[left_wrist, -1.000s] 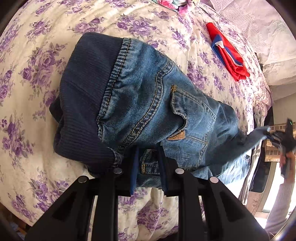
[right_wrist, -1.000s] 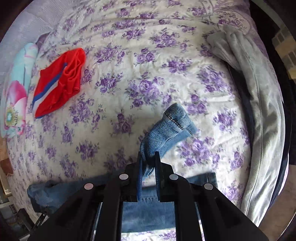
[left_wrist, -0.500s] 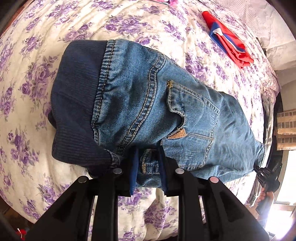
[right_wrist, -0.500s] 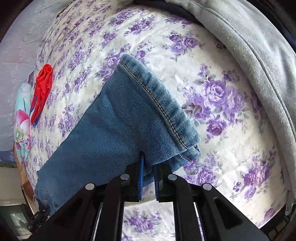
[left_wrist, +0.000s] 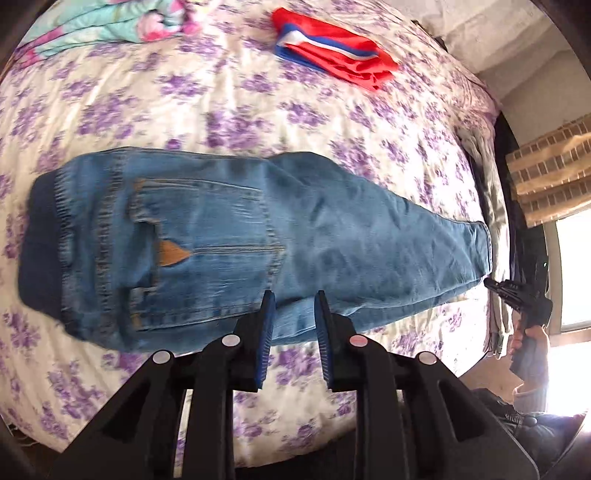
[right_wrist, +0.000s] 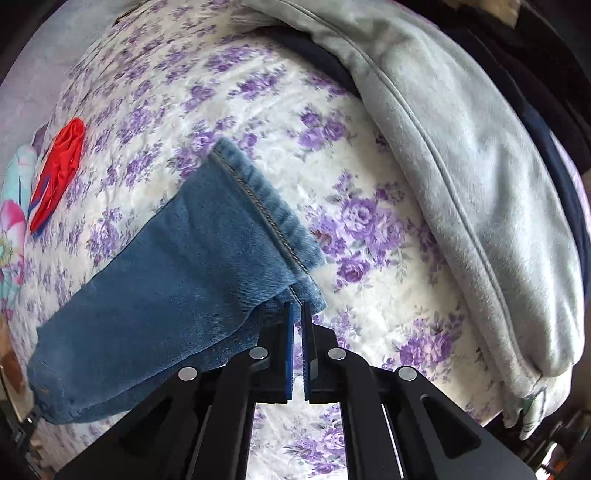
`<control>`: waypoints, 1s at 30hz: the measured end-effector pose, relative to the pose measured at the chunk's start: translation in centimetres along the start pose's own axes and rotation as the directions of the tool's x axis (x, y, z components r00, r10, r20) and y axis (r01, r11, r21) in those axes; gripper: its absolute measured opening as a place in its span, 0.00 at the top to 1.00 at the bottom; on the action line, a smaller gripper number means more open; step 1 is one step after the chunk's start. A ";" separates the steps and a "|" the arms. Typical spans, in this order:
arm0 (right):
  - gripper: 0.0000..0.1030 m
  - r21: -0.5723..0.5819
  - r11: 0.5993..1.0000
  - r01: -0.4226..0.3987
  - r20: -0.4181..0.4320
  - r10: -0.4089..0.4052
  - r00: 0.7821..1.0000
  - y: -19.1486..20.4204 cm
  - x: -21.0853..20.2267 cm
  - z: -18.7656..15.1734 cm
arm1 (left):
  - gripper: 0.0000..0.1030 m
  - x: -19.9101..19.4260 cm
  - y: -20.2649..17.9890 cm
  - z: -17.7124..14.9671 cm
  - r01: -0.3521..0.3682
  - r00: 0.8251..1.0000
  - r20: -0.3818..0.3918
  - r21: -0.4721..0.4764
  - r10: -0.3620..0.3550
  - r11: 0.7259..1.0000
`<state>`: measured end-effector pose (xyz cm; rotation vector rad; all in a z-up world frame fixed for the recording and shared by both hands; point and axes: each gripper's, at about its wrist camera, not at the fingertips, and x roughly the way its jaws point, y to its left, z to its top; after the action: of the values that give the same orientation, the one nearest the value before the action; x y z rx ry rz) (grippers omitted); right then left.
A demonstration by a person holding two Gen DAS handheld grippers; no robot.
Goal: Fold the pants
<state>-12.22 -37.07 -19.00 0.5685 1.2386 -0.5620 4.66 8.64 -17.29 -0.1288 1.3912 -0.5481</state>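
Note:
The blue denim pants [left_wrist: 229,236] lie flat on the floral bedspread [left_wrist: 192,99], dark ribbed waistband [left_wrist: 37,240] to the left, legs stretched to the right. My left gripper [left_wrist: 291,299] is open and empty, just above the pants' near edge. In the right wrist view the leg hem [right_wrist: 258,210] lies on the bed. My right gripper [right_wrist: 297,308] is nearly closed with a thin gap, right at the hem's near corner; no cloth shows between the fingers. The right gripper also shows in the left wrist view [left_wrist: 498,286] beyond the hem.
A folded red, white and blue garment [left_wrist: 332,51] lies at the far side of the bed. A teal floral cloth [left_wrist: 103,22] is at the far left. A grey garment [right_wrist: 461,158] is draped along the bed's right edge.
The pants went from hanging bunched in both grippers to lying flat and stretched out. My left gripper opened and let go of the waist side. The right gripper backed off the hem.

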 end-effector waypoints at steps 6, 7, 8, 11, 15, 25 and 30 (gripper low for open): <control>0.92 -0.287 0.946 -0.153 0.011 0.163 0.987 10.1 -4.0 2.0 | 0.80 9.1 -2.6 0.3 -0.011 0.990 -0.143 0.009 0.012 1.000; 0.88 -0.344 0.915 -0.210 -0.021 0.216 0.976 12.4 -4.3 2.3 | 0.79 9.0 -3.2 -0.4 -0.030 0.992 -0.122 0.041 0.035 0.999; 0.85 -0.398 0.881 -0.255 -0.045 0.258 0.965 14.8 -4.7 2.3 | 0.79 8.7 -3.7 -1.1 -0.022 0.992 -0.124 0.067 0.030 0.998; 0.72 -0.583 0.744 -0.327 -0.104 0.331 0.938 22.9 -5.4 1.6 | 0.77 8.3 -3.7 -3.0 0.003 0.992 -0.129 0.072 0.006 0.997; 0.67 -0.765 0.511 -0.392 -0.217 0.370 0.904 33.2 -4.4 -1.3 | 0.77 8.3 -1.8 -3.5 0.083 0.990 -0.114 -0.026 -0.086 0.996; 0.66 -0.821 0.334 -0.464 -0.455 0.111 0.884 44.1 4.9 -4.4 | 0.87 8.1 0.6 -4.2 0.145 0.983 -0.096 -0.123 -0.157 0.982; 0.91 -0.746 0.364 -0.558 -0.534 0.175 0.827 44.4 5.3 -3.4 | 0.89 8.4 0.3 -3.8 0.119 0.985 -0.114 -0.112 -0.132 0.987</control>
<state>16.45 -2.67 -20.76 0.0065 1.4911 0.6772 1.80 6.11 -25.69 -0.2736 1.5379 -0.5959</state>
